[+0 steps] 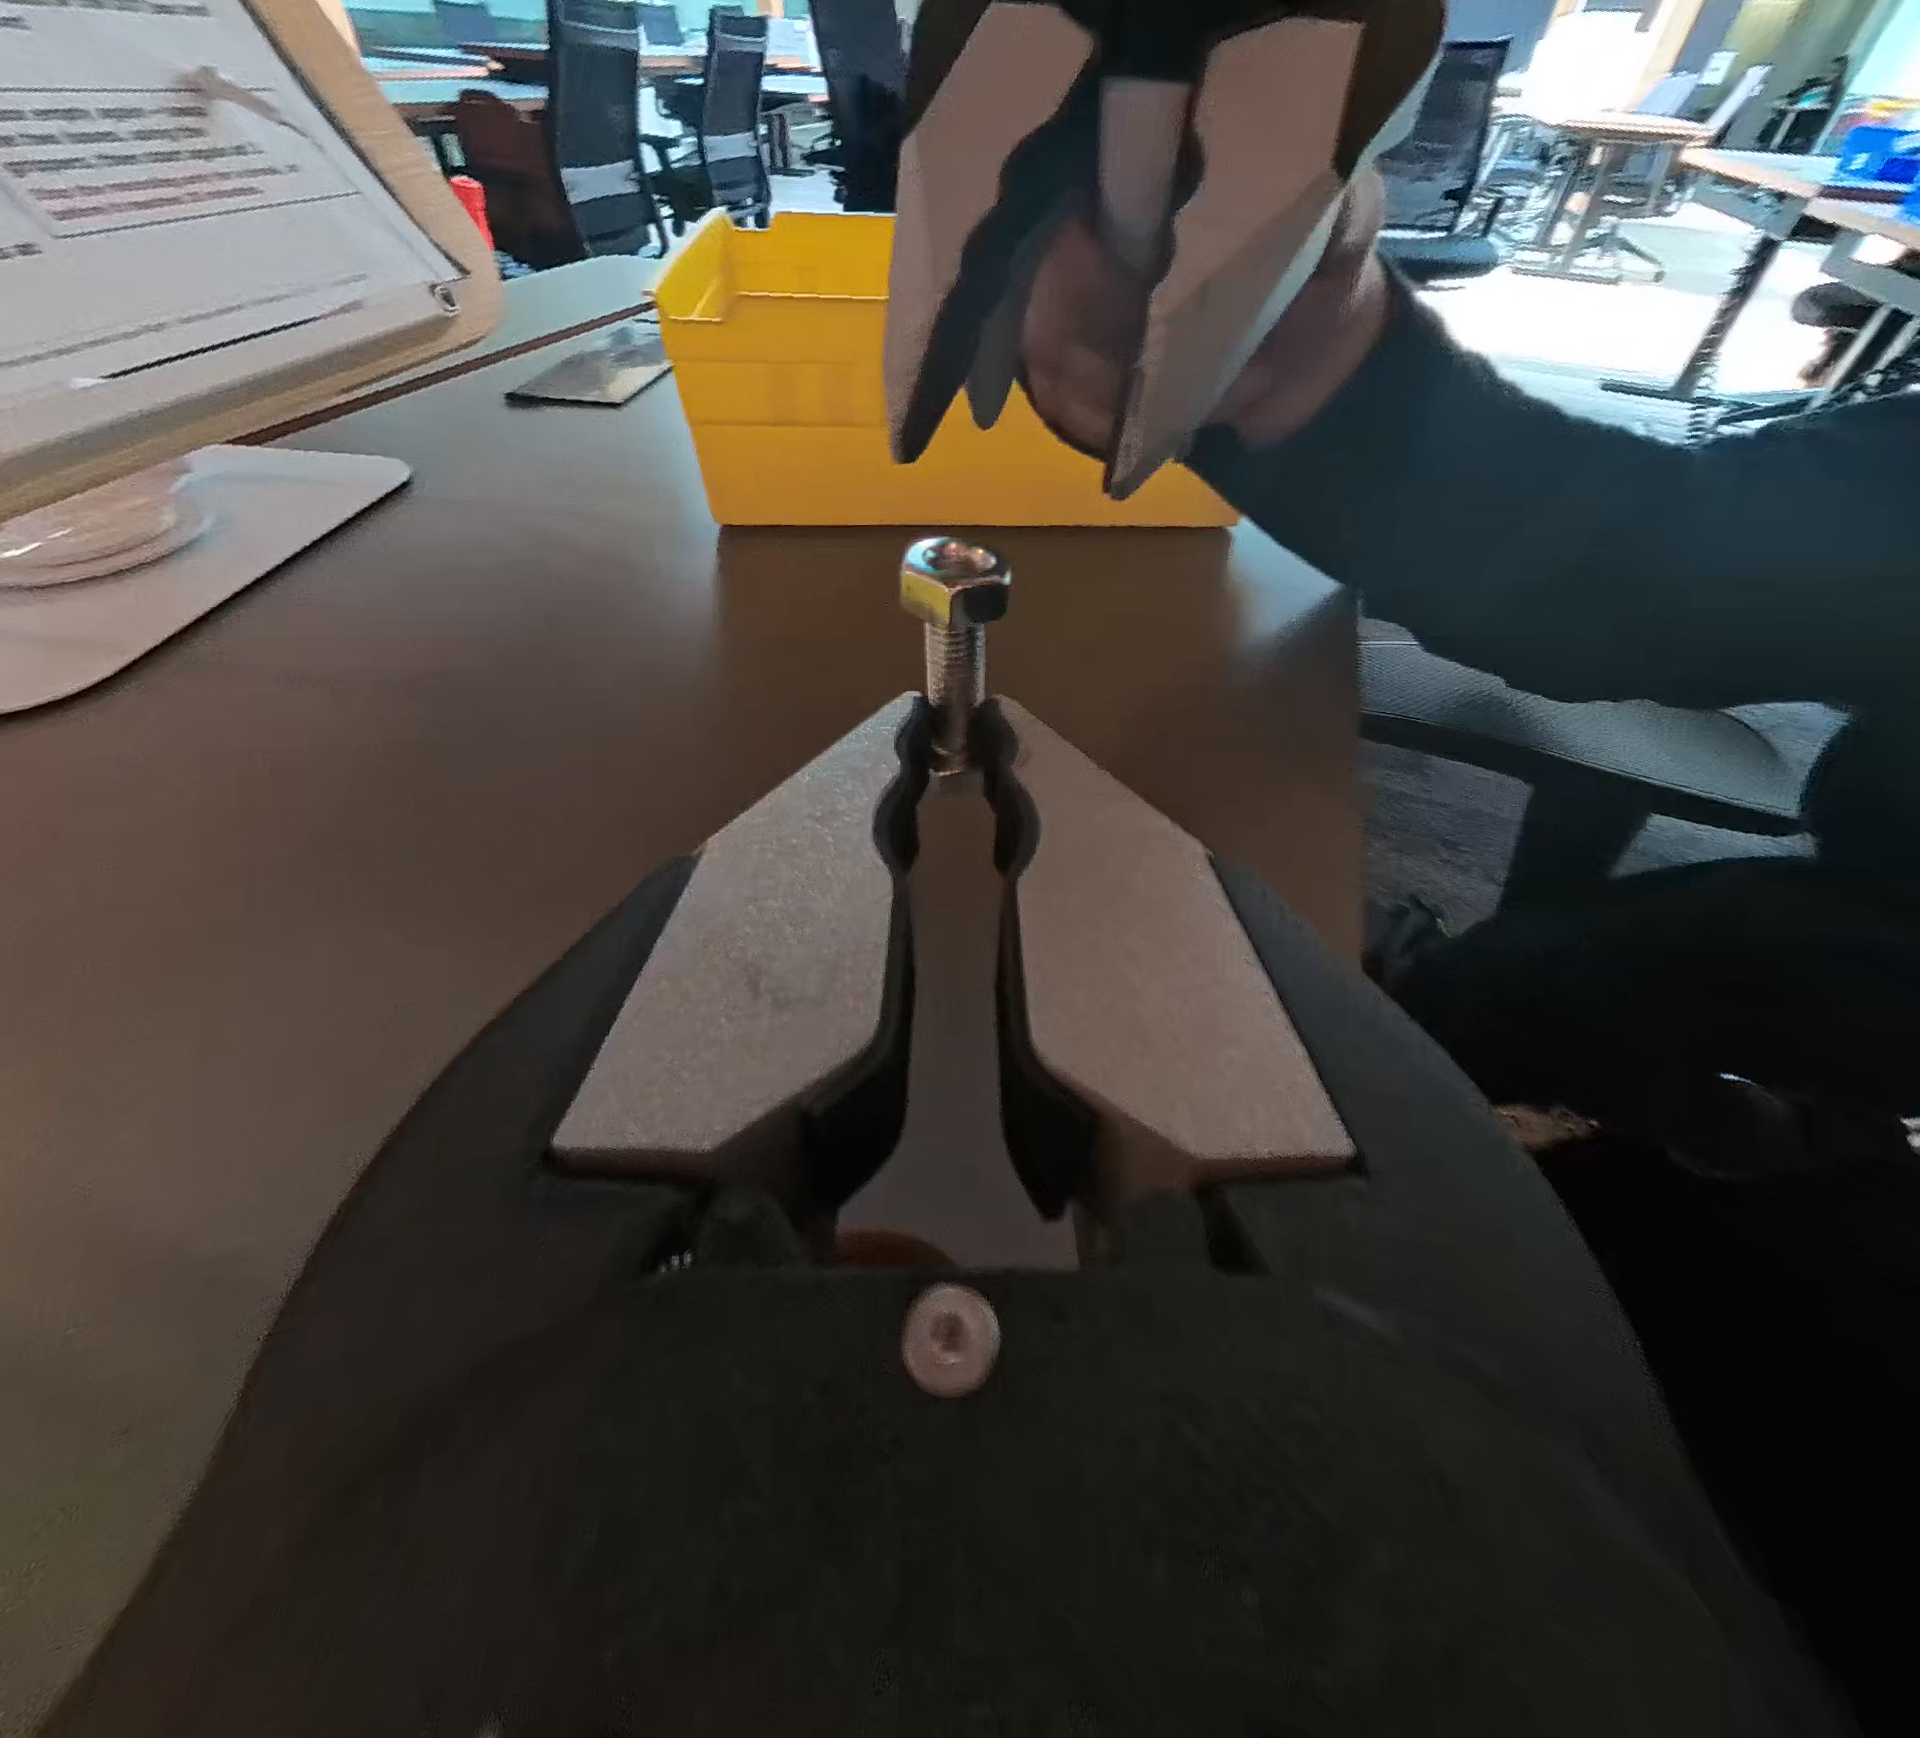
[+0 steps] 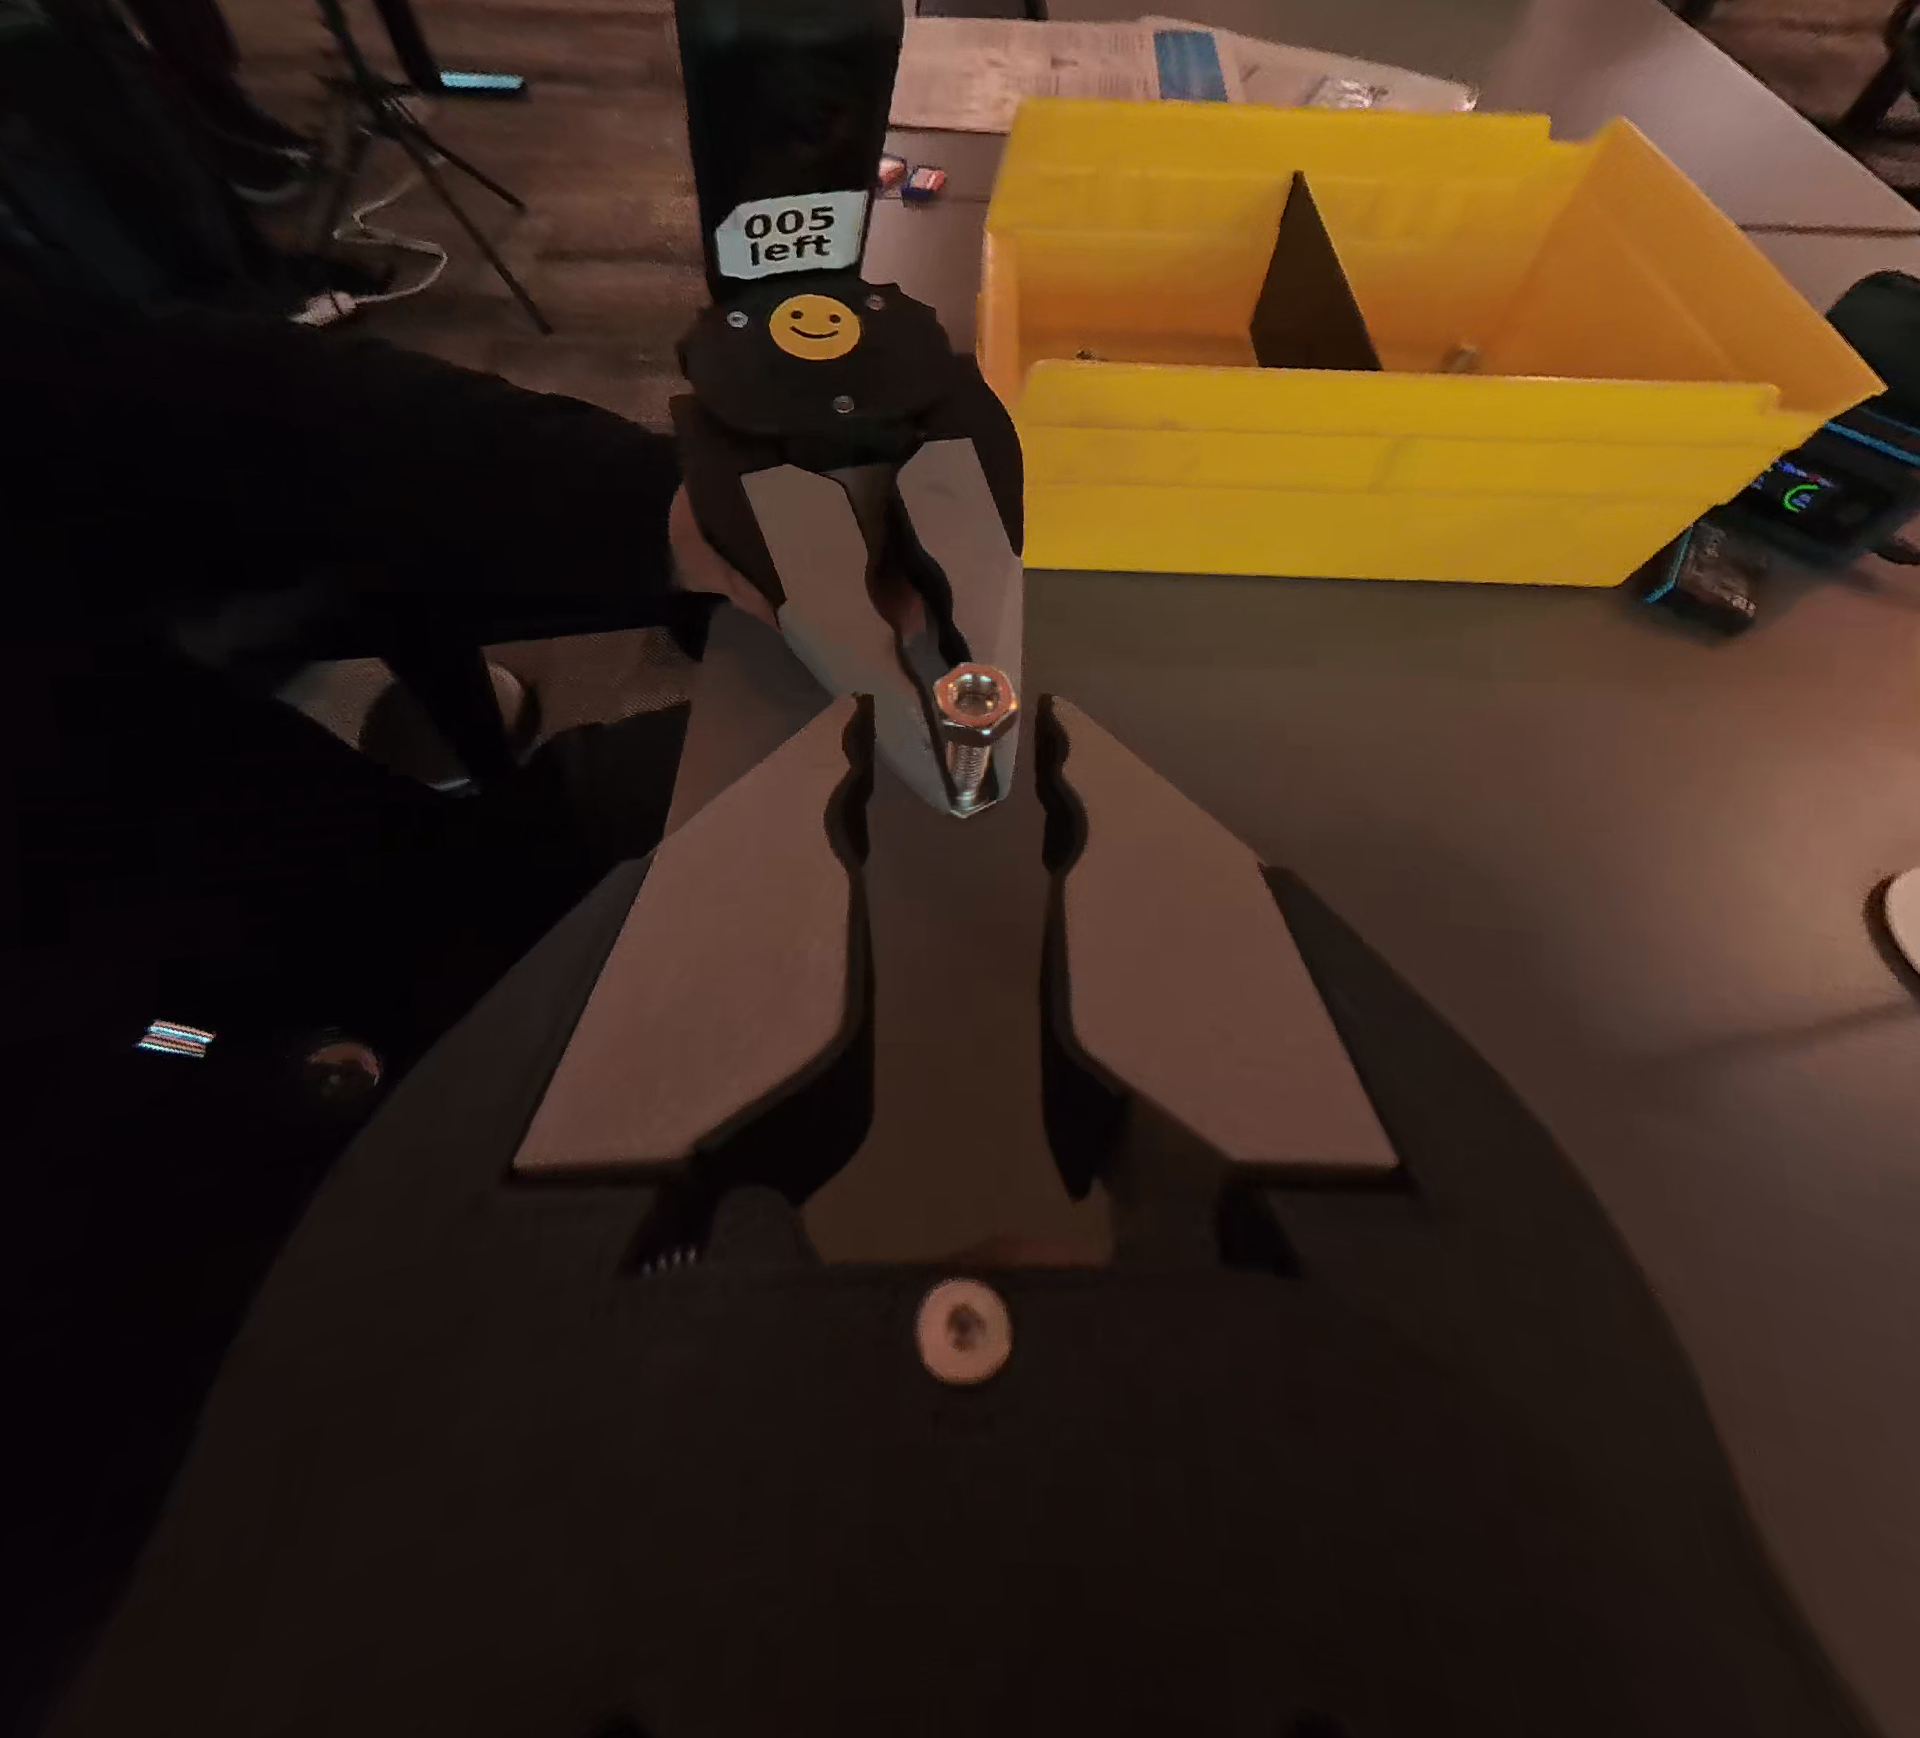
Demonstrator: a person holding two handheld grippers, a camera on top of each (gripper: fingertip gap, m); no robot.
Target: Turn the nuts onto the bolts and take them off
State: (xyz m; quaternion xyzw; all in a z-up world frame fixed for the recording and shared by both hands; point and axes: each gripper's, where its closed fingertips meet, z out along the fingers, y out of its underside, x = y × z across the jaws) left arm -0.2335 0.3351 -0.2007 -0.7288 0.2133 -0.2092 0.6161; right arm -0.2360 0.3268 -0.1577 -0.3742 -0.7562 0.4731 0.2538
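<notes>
A silver bolt (image 1: 954,680) stands upright, its lower end pinched between my left gripper's (image 1: 951,738) tips. A hex nut (image 1: 956,589) sits on the bolt's upper end. My right gripper (image 1: 1018,467) hangs above the nut, pointing down, open and empty, with a gap between its tips and the nut. In the right wrist view the nut (image 2: 974,701) and bolt (image 2: 966,769) show between the open fingers of my right gripper (image 2: 956,717), and the left gripper (image 2: 966,800) is shut on the bolt.
A yellow bin (image 1: 790,400) with a dark divider stands on the dark table just behind the bolt; it also shows in the right wrist view (image 2: 1351,483). A document stand (image 1: 156,130) is at the left. A small device with a lit screen (image 2: 1808,504) lies right of the bin. The tips of one gripper are about 4 cm away from the tips of the other.
</notes>
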